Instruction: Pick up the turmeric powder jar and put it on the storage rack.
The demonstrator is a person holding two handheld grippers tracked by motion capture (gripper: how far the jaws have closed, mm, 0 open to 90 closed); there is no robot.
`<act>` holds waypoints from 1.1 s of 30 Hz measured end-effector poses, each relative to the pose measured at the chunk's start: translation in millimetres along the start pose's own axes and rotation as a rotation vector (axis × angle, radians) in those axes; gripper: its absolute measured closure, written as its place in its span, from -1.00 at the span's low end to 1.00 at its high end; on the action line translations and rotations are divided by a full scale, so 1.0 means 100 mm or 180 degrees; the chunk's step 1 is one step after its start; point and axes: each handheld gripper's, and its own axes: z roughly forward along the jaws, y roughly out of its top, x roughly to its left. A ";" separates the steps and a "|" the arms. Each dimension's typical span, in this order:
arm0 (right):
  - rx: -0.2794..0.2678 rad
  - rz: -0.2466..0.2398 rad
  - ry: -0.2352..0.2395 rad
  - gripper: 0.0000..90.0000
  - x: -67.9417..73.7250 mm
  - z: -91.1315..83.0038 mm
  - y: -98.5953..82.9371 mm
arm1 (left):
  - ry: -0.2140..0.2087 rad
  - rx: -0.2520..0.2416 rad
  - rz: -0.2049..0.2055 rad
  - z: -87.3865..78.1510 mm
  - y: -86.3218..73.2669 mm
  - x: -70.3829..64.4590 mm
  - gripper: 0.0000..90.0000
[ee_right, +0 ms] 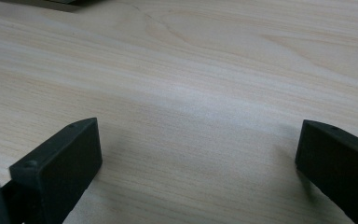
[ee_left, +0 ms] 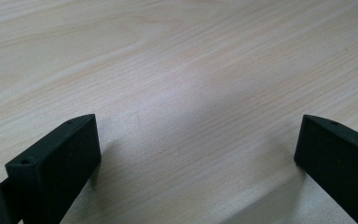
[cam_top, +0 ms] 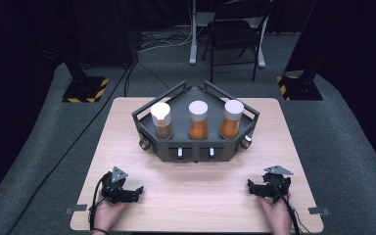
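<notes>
Black-jawed left gripper [cam_top: 136, 189] rests low on the near left part of the light wooden table [cam_top: 196, 196], held in the person's left hand [cam_top: 108, 211], its jaws pointing toward the table's middle; the left gripper view [ee_left: 198, 154] shows the two jaws set wide apart with bare wood grain between them and nothing held. The right gripper [cam_top: 249, 185] lies on the near right part of the table in the person's right hand [cam_top: 276, 211], jaws pointing inward toward the left gripper, the two well apart from each other; the right gripper view [ee_right: 198, 154] shows its jaws likewise spread wide over bare tabletop, gripping nothing. A grey three-cornered plate tops each gripper, and a cable trails from each toward the near edge. Nearest ahead of both grippers, at the table's middle and far half, stands a dark grey angular rack [cam_top: 196, 147] with a railed rim. Three clear spice jars with white lids stand upright in a row inside it: the left jar [cam_top: 161, 120] holds brown powder, the middle jar [cam_top: 198, 120] orange powder, the right jar [cam_top: 231, 119] orange powder. The jars stand apart, not touching one another. Grey floor surrounds the table; a folding chair [cam_top: 235, 34] stands beyond the far edge.
</notes>
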 end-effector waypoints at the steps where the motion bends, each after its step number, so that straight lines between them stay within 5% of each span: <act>1: 0.0000 0.0001 0.0001 -1.00 0.00 0.00 0.00 | 0.0002 -0.0001 -0.0003 0.00 0.00 0.00 -0.99; 33: -0.0001 0.0002 0.0002 -1.00 0.00 0.00 0.00 | 0.0027 -0.0005 -0.0035 0.01 0.00 -0.02 -0.99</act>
